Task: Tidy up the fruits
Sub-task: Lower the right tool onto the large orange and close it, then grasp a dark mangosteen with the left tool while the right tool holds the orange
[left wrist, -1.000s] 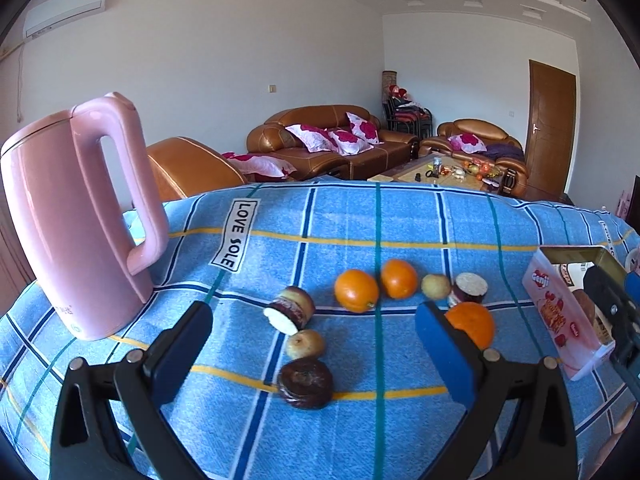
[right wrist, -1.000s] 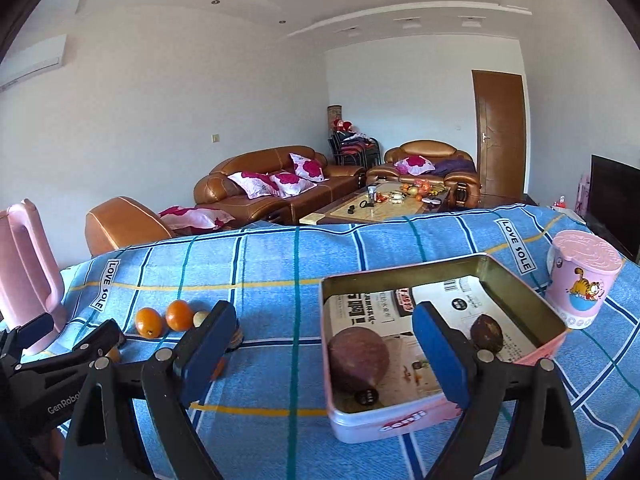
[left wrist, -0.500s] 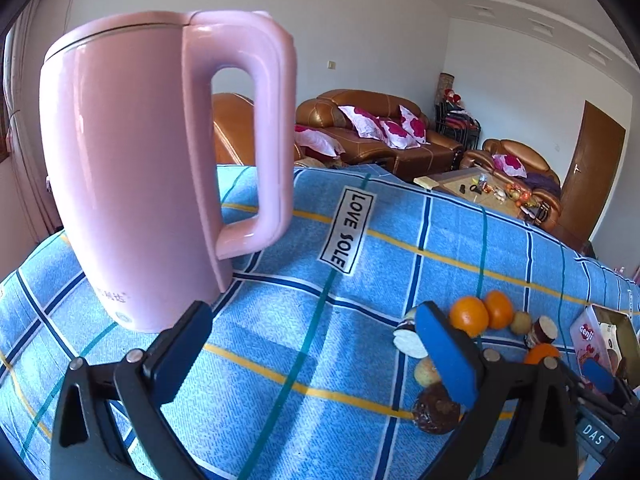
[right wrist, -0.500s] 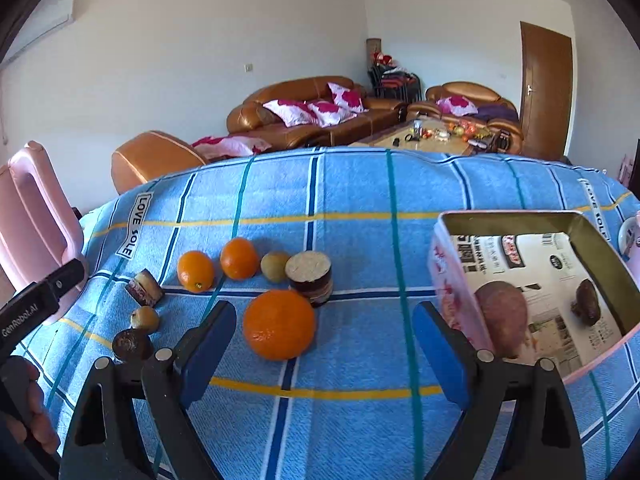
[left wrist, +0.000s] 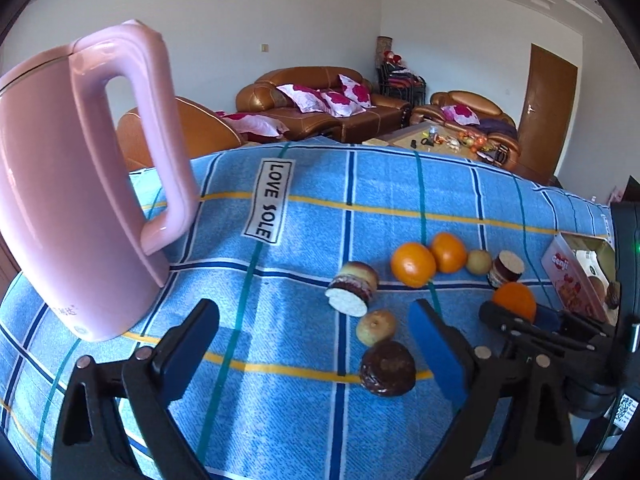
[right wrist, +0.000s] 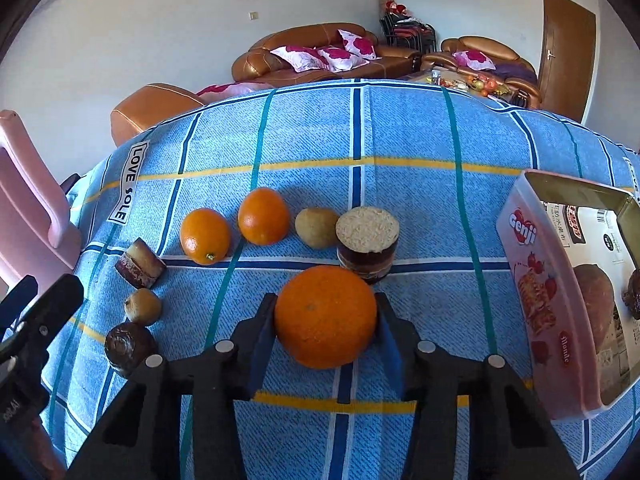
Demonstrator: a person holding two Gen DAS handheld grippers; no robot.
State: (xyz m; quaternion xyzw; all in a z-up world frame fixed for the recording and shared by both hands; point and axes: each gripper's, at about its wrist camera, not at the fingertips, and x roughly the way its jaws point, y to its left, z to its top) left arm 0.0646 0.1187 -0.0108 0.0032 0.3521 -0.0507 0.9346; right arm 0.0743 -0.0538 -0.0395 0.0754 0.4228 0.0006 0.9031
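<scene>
Now the right hand-held gripper (right wrist: 325,334) is closing on the big orange (right wrist: 325,316).

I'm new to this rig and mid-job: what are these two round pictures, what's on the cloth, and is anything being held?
No robot here: a person carries a two-finger claw in each hand, and each picture comes from a fisheye camera looking along one claw. The right claw is closing around a large orange, its pads at the sides. The left claw is open and empty, though narrowing, near a pink kettle. On the blue checked cloth lie more fruit and a pink tin.
</scene>
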